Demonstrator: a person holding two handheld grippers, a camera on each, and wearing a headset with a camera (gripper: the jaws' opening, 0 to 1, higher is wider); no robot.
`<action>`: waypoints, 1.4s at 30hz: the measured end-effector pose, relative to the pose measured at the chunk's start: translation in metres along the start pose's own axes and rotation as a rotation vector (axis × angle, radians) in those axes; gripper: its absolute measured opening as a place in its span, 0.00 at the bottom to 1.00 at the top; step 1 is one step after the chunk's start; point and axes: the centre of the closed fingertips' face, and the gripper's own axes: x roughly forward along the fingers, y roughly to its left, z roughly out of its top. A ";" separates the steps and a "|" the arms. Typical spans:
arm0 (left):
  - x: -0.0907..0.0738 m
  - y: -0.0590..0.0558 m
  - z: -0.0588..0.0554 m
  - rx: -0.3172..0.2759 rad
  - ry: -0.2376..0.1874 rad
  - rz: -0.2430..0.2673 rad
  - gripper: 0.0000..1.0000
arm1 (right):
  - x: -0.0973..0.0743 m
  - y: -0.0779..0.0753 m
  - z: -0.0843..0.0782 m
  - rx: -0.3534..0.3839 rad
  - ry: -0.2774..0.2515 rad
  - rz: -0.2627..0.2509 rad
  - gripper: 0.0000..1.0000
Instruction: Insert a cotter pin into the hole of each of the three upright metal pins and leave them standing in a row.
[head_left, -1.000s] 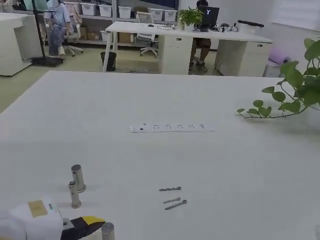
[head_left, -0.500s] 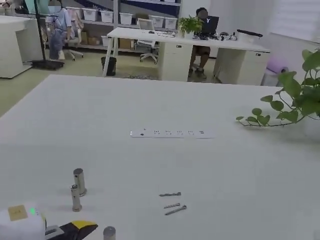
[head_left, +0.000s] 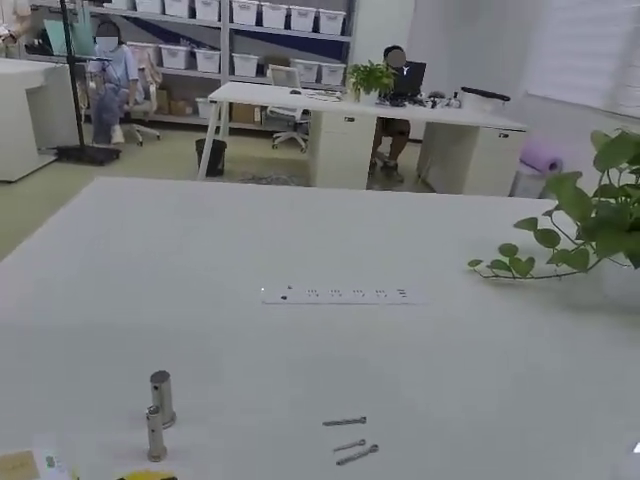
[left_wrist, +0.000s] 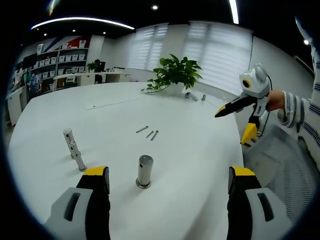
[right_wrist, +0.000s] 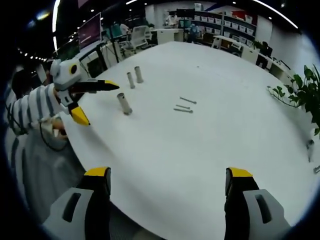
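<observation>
Three upright metal pins stand on the white table (head_left: 450, 380). Two of them (head_left: 160, 398) (head_left: 155, 435) stand close together at the near left. In the left gripper view the third pin (left_wrist: 144, 171) stands just ahead of my left gripper (left_wrist: 169, 173), between its open jaws and nearer the left one, untouched. The other two pins (left_wrist: 68, 136) (left_wrist: 76, 155) stand further left. Three cotter pins (head_left: 350, 440) lie loose on the table, also seen as cotter pins (left_wrist: 149, 133) (right_wrist: 183, 106). My right gripper (right_wrist: 168, 173) hangs open and empty off the table's edge, far from the pins (right_wrist: 123, 103).
A white power strip (head_left: 345, 294) lies mid-table. A leafy plant (head_left: 585, 215) trails over the far right side. The right gripper (left_wrist: 245, 100) shows in a hand at the table's right edge. Desks, shelves and seated people are beyond the table.
The head camera has tilted up, so the pins and cotter pins sit lower in the picture and the nearest pin has left it. The left gripper has slipped to the bottom-left corner.
</observation>
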 end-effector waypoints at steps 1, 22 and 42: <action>-0.002 0.001 -0.001 -0.004 0.002 0.011 0.99 | 0.000 0.002 0.003 -0.006 -0.004 0.017 0.96; -0.025 0.009 -0.005 -0.098 -0.008 0.156 0.99 | 0.025 -0.023 0.044 -0.415 0.137 0.115 0.93; -0.050 -0.003 -0.010 -0.149 -0.054 0.303 0.99 | 0.057 -0.014 0.080 -0.601 0.084 0.295 0.81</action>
